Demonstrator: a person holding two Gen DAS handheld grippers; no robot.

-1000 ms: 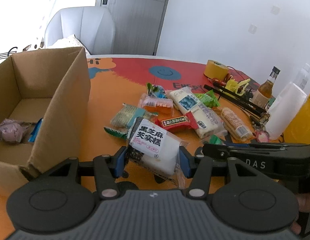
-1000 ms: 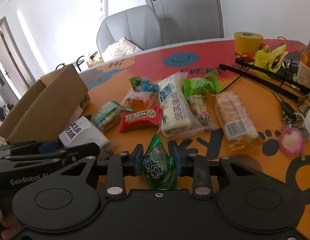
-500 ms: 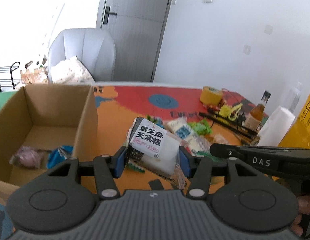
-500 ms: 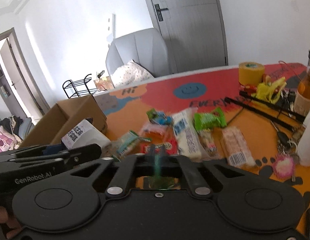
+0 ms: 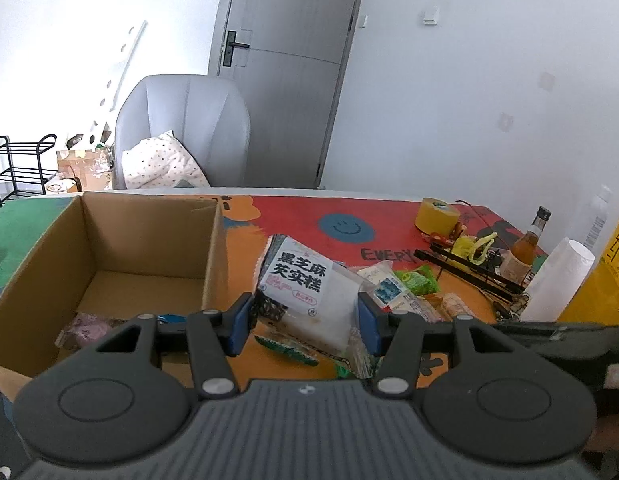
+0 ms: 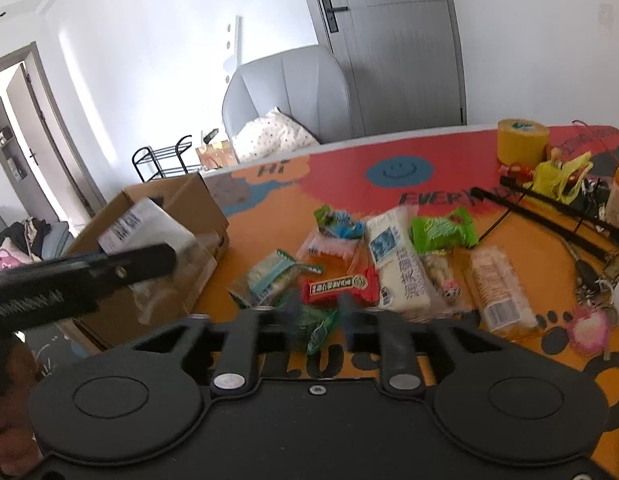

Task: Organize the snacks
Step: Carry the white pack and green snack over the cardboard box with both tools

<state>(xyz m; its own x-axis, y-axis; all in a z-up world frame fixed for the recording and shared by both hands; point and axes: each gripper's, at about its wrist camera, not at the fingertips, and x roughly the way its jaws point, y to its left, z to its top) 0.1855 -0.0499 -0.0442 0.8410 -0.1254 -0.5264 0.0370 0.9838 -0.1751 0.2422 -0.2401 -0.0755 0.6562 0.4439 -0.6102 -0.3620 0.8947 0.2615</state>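
My left gripper (image 5: 305,320) is shut on a white packet with black lettering (image 5: 297,276) and holds it above the table, just right of the open cardboard box (image 5: 149,236). A purple packet (image 5: 85,326) and a blue one (image 5: 169,316) lie in the box. In the right wrist view that packet (image 6: 149,224) hangs beside the box (image 6: 177,200). My right gripper (image 6: 317,312) is blurred, with a dark green packet (image 6: 319,330) lifted between its fingers; its jaws are opening. Below it lie a red bar (image 6: 341,286), a long white packet (image 6: 397,256) and a bright green packet (image 6: 443,230).
More snack packets (image 6: 497,284) lie on the orange and red table mat (image 6: 389,192). At the right stand a yellow tape roll (image 6: 521,142), black rods (image 6: 549,204), a bottle (image 5: 525,248) and a white paper roll (image 5: 557,280). A grey chair (image 5: 181,120) stands behind the table.
Both grippers have risen with their packets. The left one has tilted up and now looks into the box from higher. The green packet has left the table with the right gripper.
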